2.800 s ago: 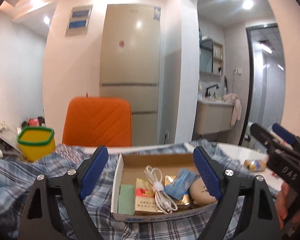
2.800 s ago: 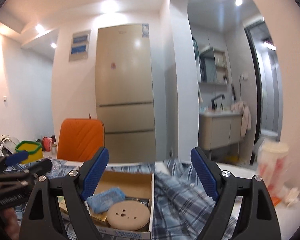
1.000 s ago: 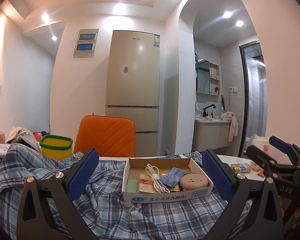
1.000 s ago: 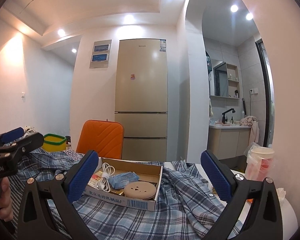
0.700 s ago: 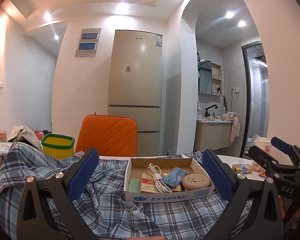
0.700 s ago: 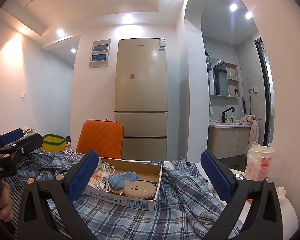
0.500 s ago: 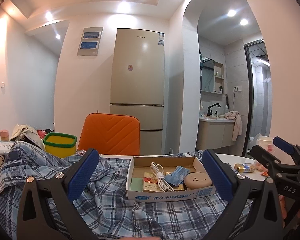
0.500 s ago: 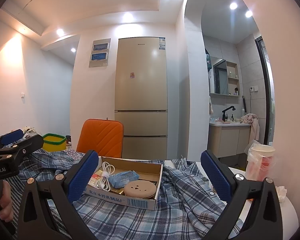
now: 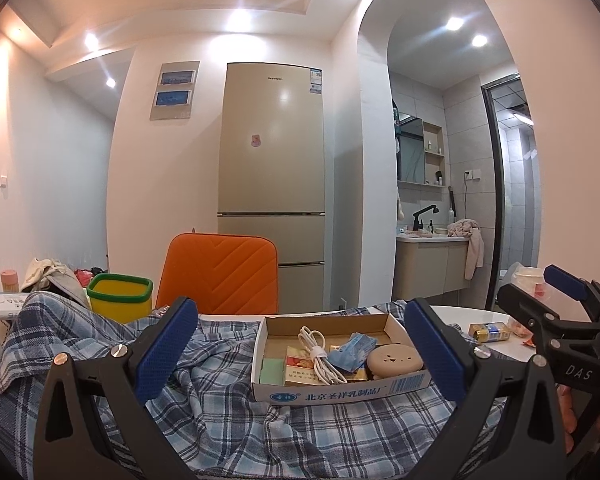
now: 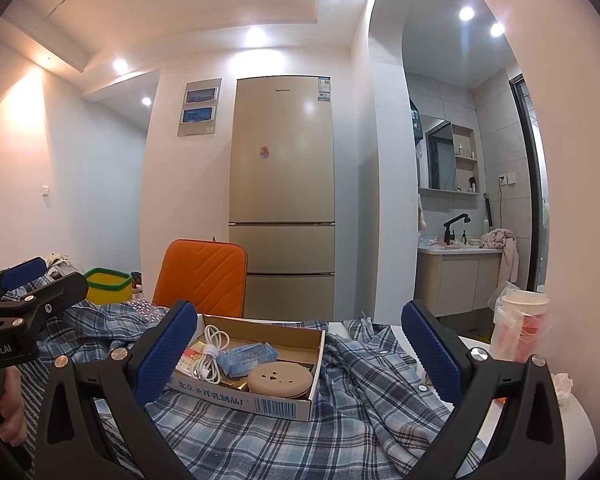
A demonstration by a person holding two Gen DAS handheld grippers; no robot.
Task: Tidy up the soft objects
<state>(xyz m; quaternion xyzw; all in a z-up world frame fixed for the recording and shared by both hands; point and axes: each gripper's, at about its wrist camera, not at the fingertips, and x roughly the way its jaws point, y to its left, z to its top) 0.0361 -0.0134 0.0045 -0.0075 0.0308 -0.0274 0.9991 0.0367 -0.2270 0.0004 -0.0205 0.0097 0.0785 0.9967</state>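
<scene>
while level, both hand-held grippers [image 9: 300,350] [image 10: 298,350] agape

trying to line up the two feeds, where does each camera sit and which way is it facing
Left wrist: on the left gripper, facing the cardboard box on the plaid shirt; own open jaws, right gripper at right.
Right wrist: on the right gripper, same heading; open jaws, left gripper and a hand at left.
Shared: box, shirt, fridge.
</scene>
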